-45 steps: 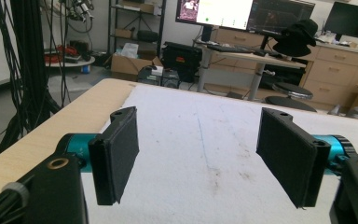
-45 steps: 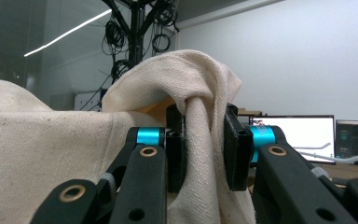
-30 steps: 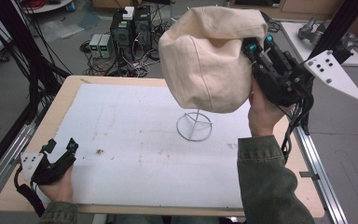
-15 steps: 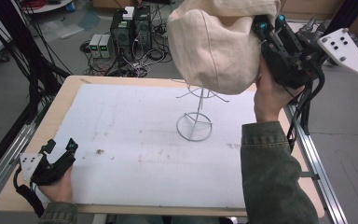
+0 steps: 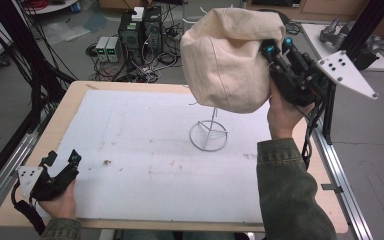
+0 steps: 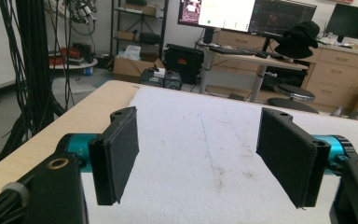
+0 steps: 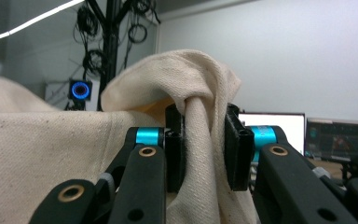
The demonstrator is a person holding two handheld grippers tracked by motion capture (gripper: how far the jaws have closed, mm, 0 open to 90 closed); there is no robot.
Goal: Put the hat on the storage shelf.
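The right tongs (image 5: 275, 50) grip a cream cloth bag (image 5: 227, 60) in the air above a wire stand (image 5: 208, 134); the left tongs (image 5: 62, 161) rest open on the bench (image 5: 70, 107).

So there's a cream canvas hat (image 5: 227, 60) bunched up in the air over the table's 1 o'clock corner, a fold of its edge pinched tight. Right below it sits a thin wire stand (image 5: 208, 134), upright on its ring base, bare.
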